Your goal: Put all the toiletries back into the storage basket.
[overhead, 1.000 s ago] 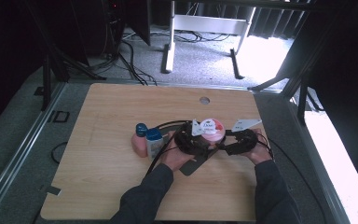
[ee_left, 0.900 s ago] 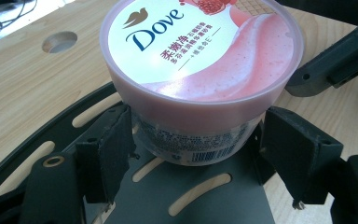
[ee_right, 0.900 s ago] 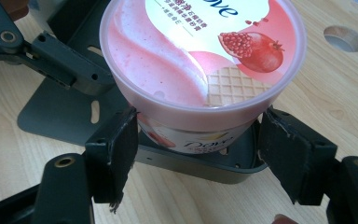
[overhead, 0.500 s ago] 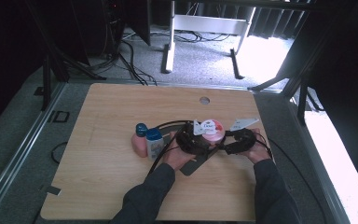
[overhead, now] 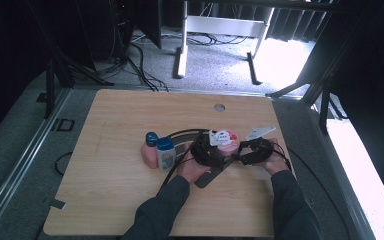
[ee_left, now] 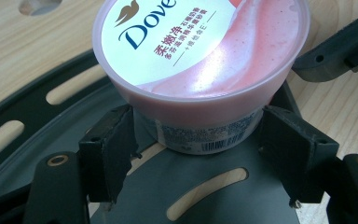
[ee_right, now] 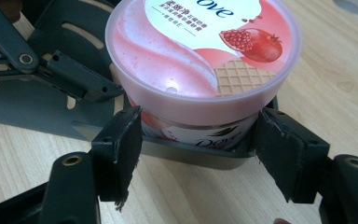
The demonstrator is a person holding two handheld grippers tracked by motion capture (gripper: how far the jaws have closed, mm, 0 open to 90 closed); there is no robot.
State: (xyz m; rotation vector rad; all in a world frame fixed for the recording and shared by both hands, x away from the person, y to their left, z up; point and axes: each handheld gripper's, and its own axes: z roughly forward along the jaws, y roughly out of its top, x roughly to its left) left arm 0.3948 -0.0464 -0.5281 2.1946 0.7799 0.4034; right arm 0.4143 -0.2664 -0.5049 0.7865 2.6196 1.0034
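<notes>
Between both grippers [overhead: 226, 150], on the dark slotted tray [ee_left: 205, 191], sat the Dove jar [ee_left: 200, 60], barely shifted since a second ago; jaws bracketing, seemingly touching, grip unconfirmed.

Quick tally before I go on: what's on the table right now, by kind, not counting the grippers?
Pink Dove tub: 1
Dark slotted tray under the tub: 1
Blue-capped bottles, standing together left of the tray: 2
Total: 4
</notes>
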